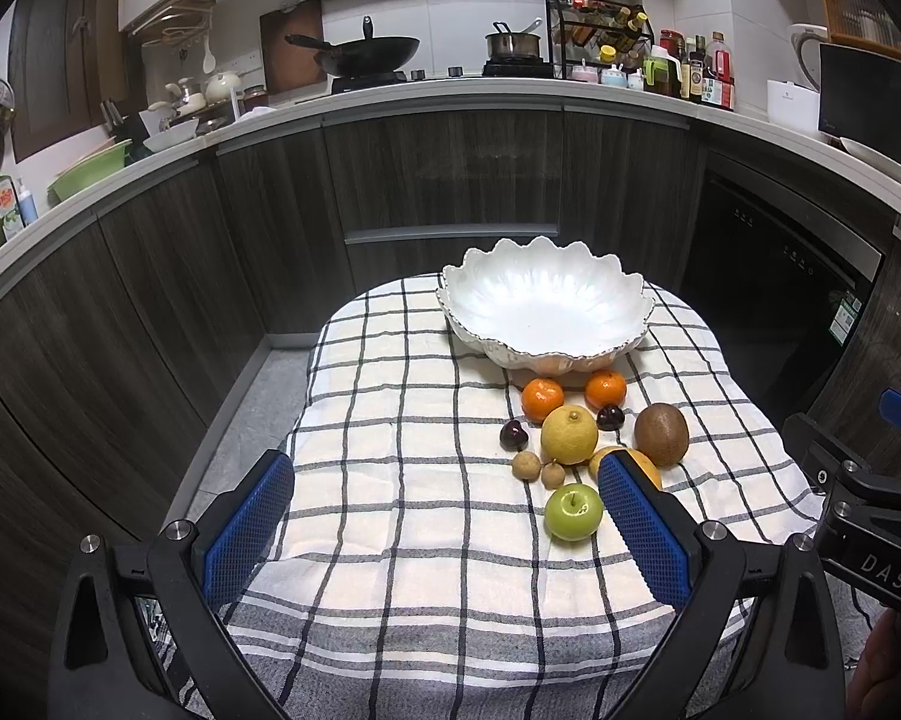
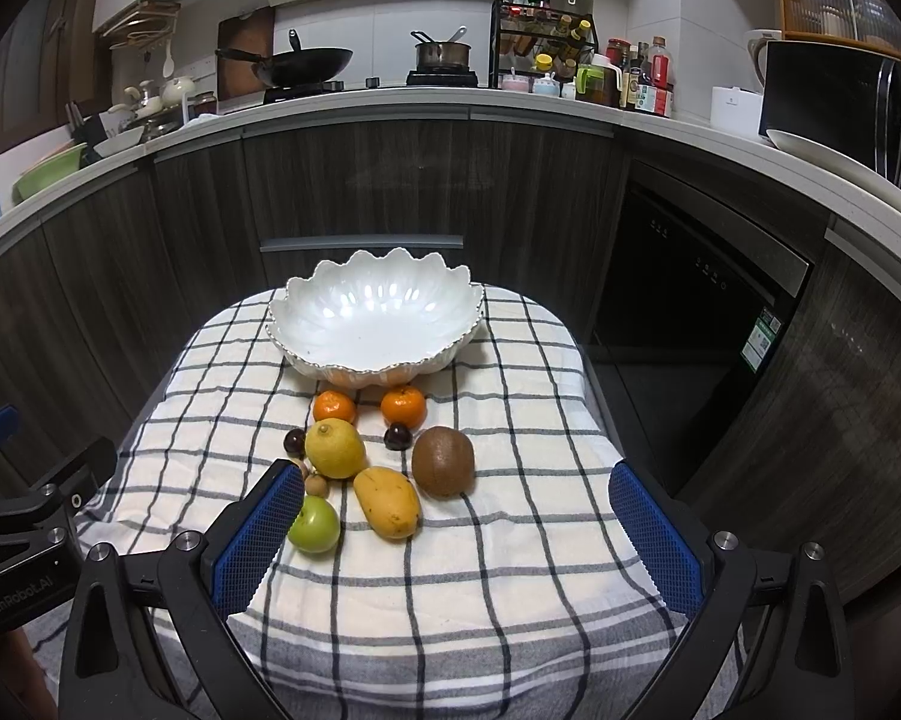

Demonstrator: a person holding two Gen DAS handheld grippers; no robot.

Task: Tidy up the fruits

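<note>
Nothing is sitting in the white bowl (image 2: 378,324) at frame centre yet; the fruits are lying clustered just below it on the checked cloth (image 2: 510,570). Both the left gripper (image 1: 444,531) and right gripper (image 2: 456,534) are hovering wide and empty. Likely next: closing on the mango (image 2: 387,501), nearest, with open cloth lying lower right.

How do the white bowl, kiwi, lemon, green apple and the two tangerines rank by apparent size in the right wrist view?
1. white bowl, by far the largest
2. kiwi and lemon, too alike to rank
3. green apple, partly hidden behind a hand-held gripper finger, so unsure
4. the two tangerines, alike and farther from the camera
</note>
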